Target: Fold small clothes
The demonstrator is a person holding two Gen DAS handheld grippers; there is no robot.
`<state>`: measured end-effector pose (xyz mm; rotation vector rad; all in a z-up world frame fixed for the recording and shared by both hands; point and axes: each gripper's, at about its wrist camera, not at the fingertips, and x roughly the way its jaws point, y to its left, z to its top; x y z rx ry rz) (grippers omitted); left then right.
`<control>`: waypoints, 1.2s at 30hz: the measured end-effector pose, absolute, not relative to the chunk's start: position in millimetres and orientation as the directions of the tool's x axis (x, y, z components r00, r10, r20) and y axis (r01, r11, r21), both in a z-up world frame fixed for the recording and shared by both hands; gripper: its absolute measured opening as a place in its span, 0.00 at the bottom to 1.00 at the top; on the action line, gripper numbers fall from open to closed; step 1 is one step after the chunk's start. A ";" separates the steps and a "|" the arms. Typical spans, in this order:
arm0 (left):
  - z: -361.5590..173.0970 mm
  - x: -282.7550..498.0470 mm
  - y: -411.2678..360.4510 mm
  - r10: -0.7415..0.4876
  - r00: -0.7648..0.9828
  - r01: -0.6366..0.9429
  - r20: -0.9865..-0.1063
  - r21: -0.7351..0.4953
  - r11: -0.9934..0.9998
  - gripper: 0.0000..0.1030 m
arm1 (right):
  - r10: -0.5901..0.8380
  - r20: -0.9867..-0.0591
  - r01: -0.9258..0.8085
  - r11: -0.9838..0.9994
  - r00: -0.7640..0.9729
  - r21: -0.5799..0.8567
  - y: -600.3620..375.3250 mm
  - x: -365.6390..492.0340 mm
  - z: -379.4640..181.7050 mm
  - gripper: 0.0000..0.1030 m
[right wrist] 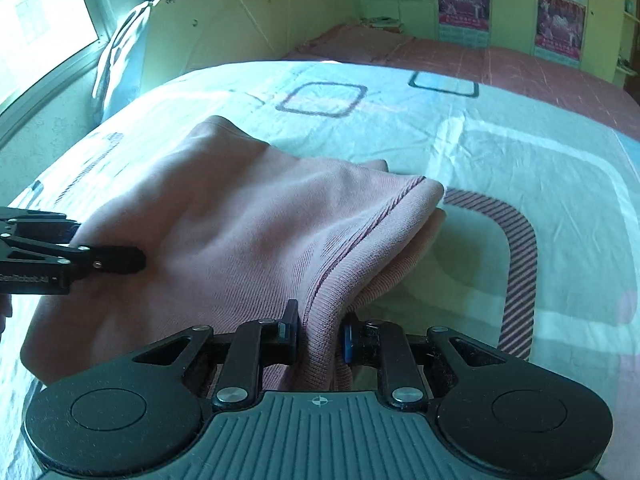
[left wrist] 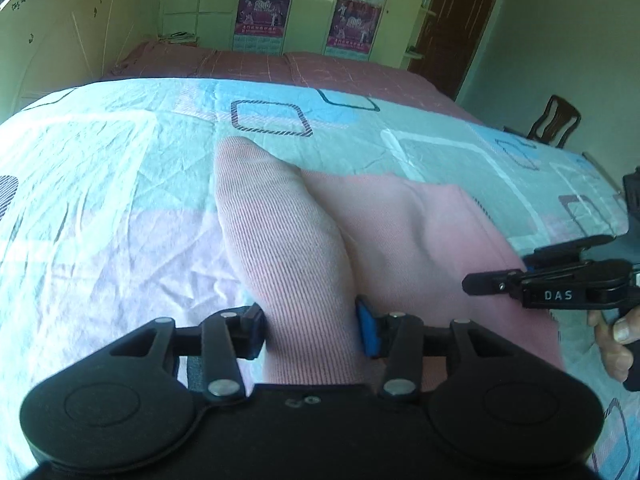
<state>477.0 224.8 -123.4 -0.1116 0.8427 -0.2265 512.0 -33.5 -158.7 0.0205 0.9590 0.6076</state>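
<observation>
A small pink knit garment (left wrist: 404,240) lies partly folded on the patterned bedsheet (left wrist: 100,184). My left gripper (left wrist: 310,330) is shut on a raised fold of the garment at its near left edge. My right gripper (right wrist: 320,336) is shut on the ribbed hem of the same garment (right wrist: 224,232) at its near right edge. The right gripper also shows at the right of the left wrist view (left wrist: 496,276). The left gripper shows at the left of the right wrist view (right wrist: 120,260), lying on the cloth.
The bed continues behind with a red checked cover (left wrist: 320,68). A wardrobe with posters (left wrist: 260,4) stands at the back, a dark door (left wrist: 456,20) and a wooden chair (left wrist: 556,120) at the right. A window with a curtain (right wrist: 120,52) is at the left.
</observation>
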 end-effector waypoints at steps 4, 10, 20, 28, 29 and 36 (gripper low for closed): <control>-126.6 463.2 237.5 -0.250 0.687 0.129 -0.682 -0.225 0.966 0.55 | 0.516 -0.746 -0.443 0.835 0.420 0.328 -42.2 517.3 -164.3 0.19; -153.1 473.2 252.6 -0.263 0.612 0.021 -0.746 -0.317 0.948 0.57 | 0.509 -0.746 -0.432 0.841 0.429 0.325 -40.6 518.5 -170.6 0.19; -122.2 412.2 270.4 -0.266 0.689 0.037 -0.674 -0.333 0.942 0.57 | 0.542 -0.710 -0.420 0.830 0.450 0.367 -72.8 485.2 -130.9 0.42; -150.5 406.4 268.4 -0.331 0.606 0.036 -0.724 -0.390 0.920 0.27 | 0.545 -0.760 -0.394 0.824 0.354 0.407 -66.8 470.8 -151.0 0.13; -152.4 407.5 266.8 -0.330 0.600 0.033 -0.729 -0.390 0.920 0.27 | 0.539 -0.761 -0.399 0.827 0.361 0.396 -66.3 470.7 -150.3 0.12; -159.5 414.4 249.7 -0.299 0.526 0.021 -0.796 -0.339 0.941 0.31 | 0.412 -0.803 -0.461 0.865 0.430 0.197 -53.7 460.7 -154.7 0.09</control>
